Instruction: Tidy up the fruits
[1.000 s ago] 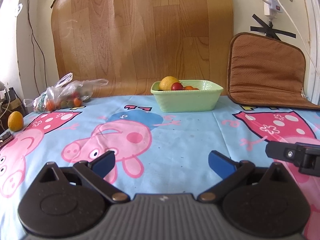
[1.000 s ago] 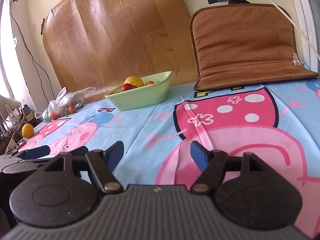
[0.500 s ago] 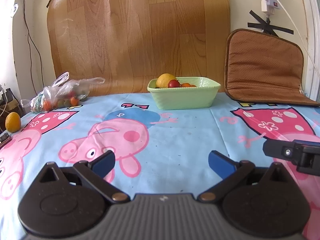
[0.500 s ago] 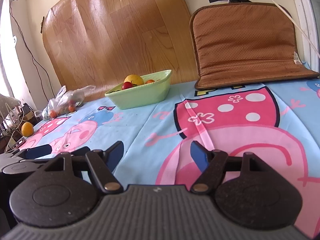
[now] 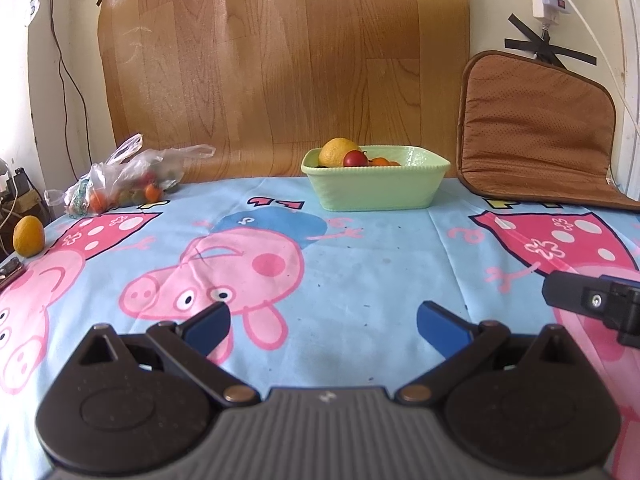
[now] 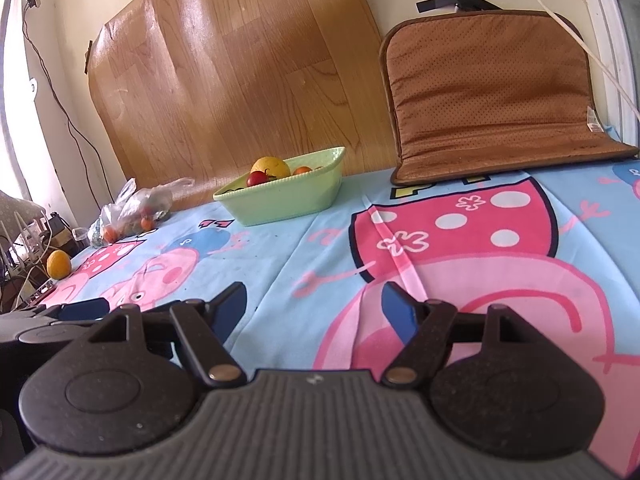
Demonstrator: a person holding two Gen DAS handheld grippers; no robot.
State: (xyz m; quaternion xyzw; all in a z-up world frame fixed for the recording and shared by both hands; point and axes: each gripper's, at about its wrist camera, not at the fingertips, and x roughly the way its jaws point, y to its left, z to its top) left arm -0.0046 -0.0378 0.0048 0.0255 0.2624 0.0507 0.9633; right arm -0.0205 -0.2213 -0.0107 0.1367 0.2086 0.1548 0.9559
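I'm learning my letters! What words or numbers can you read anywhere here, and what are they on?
No full word reads clearly.
Tablecloth: big yellow letters by the brown cushion, cut off; unreadable.
Tablecloth: pink marks near the green bowl, seen upside down; unclear.
Tag on cushion: too small.
Hand-held gripper: tiny logo, unreadable.

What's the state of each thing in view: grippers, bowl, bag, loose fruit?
left gripper: open, holding nothing, low over the tablecloth.
right gripper: open, holding nothing.
green bowl: upright at the back, holding a yellow fruit, a red tomato and small orange ones.
plastic bag: lying slumped, fruit inside.
loose yellow fruit: alone at the left table edge.
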